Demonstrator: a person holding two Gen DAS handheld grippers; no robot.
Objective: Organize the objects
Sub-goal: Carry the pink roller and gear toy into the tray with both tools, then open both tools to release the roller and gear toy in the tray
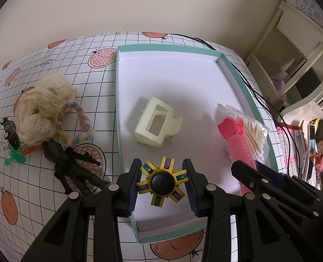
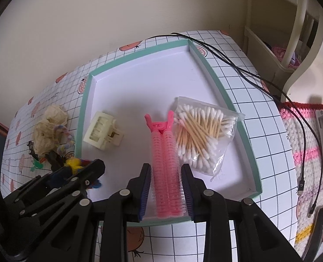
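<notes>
A white tray with a teal rim (image 1: 117,109) (image 2: 83,118) lies on the checked tablecloth. My left gripper (image 1: 162,174) is shut on a yellow and purple fidget spinner (image 1: 161,181) with a black hub, just above the tray's near left corner. My right gripper (image 2: 165,185) has its pads against the bristles of a pink hair roller clip (image 2: 165,152) (image 1: 233,139) that lies on the tray floor. Beside the roller is a bag of cotton swabs (image 2: 200,135) (image 1: 255,131). A cream hair claw (image 1: 155,122) (image 2: 102,131) rests in the tray's middle.
Left of the tray lie cream lace scrunchies (image 1: 43,109), a pastel twisted hair tie (image 1: 78,128), a black toy figure (image 1: 74,166) and a small black toy car (image 1: 9,131). A black cable (image 2: 248,72) runs along the tray's right side. A cream shelf (image 1: 292,43) stands beyond the table's right edge.
</notes>
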